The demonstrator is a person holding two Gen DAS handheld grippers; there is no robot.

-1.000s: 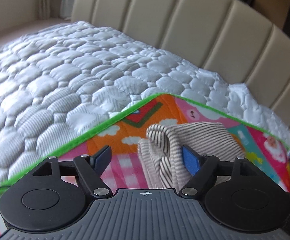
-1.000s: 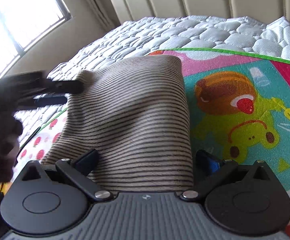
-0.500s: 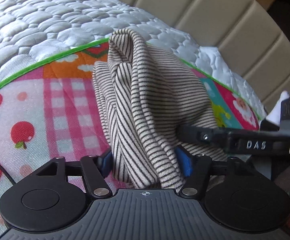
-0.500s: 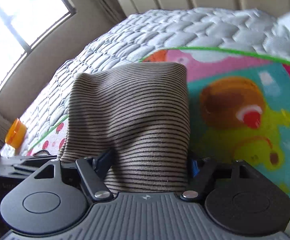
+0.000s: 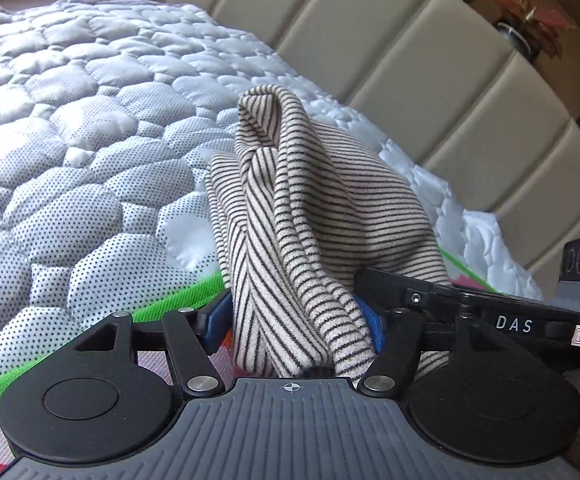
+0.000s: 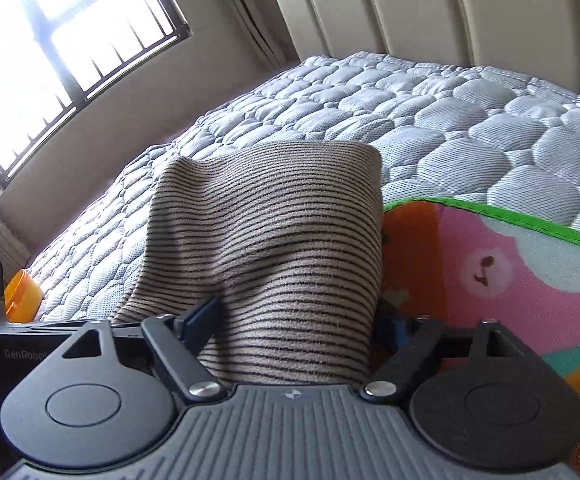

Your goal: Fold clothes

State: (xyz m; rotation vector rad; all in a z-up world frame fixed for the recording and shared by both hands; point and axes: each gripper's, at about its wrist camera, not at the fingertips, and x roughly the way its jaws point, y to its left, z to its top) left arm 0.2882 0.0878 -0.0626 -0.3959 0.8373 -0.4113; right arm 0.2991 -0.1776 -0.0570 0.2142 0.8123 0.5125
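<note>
Striped cloth (image 5: 298, 220) stands bunched at frame centre, clamped by the left gripper (image 5: 296, 326) low down, quilted mattress (image 5: 69, 140) at left; the right gripper (image 6: 298, 334) also pinches it, colourful mat (image 6: 490, 264) at right.

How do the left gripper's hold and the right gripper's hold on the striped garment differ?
The left gripper pinches bunched, twisted folds of the striped garment; the right gripper holds a broad, smoother fold. Stripes run diagonally at the left gripper, horizontally at the right gripper. Both are shut on the same cloth.
</note>
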